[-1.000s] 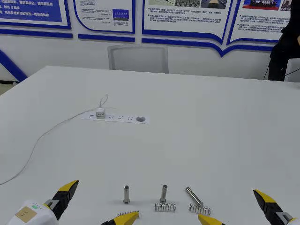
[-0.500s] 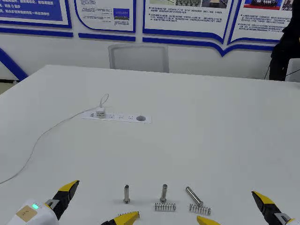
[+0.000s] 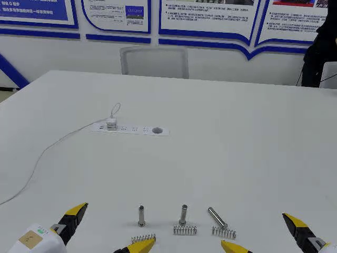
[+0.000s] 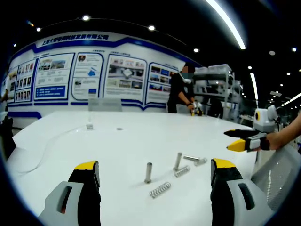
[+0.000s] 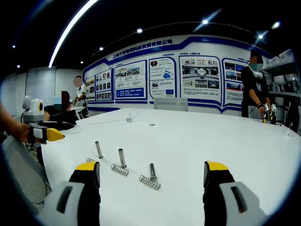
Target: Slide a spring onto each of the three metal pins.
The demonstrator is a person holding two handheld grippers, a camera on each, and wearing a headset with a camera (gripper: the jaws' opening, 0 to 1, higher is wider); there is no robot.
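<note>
both released, left hand-held gripper (image 3: 113, 225) and right hand-held gripper (image 3: 259, 231) flank pins (image 3: 183, 214), well apart.

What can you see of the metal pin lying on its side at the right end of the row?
The lying pin is a short, slim cylinder of shiny silver-grey metal. It rests flat on the white table, set diagonally, its far end pointing left and away, while the middle pin and left pin stand upright. Its near end meets or almost meets a spring; I cannot tell if they touch. No spring is on it yet.
</note>
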